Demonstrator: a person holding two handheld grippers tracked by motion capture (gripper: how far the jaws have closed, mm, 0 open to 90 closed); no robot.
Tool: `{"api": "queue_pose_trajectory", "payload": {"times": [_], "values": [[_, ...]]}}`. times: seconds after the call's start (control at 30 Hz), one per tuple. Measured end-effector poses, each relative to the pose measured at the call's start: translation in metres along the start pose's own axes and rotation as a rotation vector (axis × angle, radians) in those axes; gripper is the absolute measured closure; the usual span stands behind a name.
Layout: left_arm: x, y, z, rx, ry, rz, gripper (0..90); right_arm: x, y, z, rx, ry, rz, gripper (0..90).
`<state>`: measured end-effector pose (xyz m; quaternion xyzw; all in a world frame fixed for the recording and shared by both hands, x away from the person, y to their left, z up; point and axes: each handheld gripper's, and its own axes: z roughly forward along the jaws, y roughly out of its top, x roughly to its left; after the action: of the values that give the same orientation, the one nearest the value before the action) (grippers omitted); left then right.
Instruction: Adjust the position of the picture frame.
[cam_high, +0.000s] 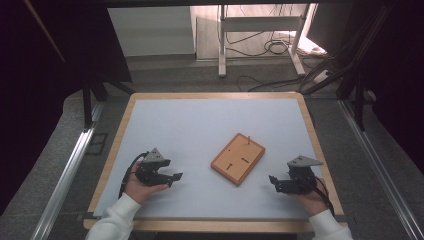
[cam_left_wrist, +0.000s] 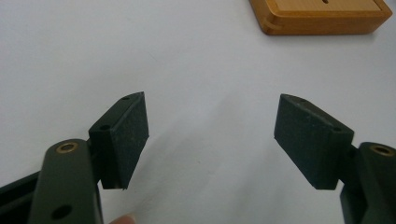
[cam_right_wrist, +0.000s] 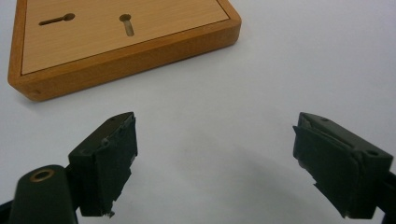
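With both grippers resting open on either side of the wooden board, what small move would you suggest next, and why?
Probably bring the right gripper toward the wooden board. Both it and the left gripper are open and hold nothing, the board lies flat and untouched between them on the table, and its near edge looks closest in the right gripper view.

One wooden board (cam_high: 238, 159) lies on one white table (cam_high: 200, 125), with two keyhole slots (cam_right_wrist: 56, 19) in its top and one small peg (cam_high: 249, 138) at its far edge. Two grippers flank it: the left gripper (cam_high: 174, 179) and the right gripper (cam_high: 274, 181).
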<state>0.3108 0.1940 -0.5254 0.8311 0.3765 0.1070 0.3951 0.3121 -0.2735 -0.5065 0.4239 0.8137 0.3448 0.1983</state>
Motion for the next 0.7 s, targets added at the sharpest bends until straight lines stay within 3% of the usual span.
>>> {"api": "queue_pose_trajectory", "payload": {"times": [0.13,0.7], "values": [[0.0013,-0.0001,0.0021,0.01,0.0,-0.003,25.8,-0.0018,-0.0014,0.0004,0.005,0.01,0.005,15.1],[0.0031,-0.0011,0.0014,0.008,0.0,0.007,25.8,-0.0021,-0.0012,-0.0045,0.02,-0.039,0.004,16.6]]}}
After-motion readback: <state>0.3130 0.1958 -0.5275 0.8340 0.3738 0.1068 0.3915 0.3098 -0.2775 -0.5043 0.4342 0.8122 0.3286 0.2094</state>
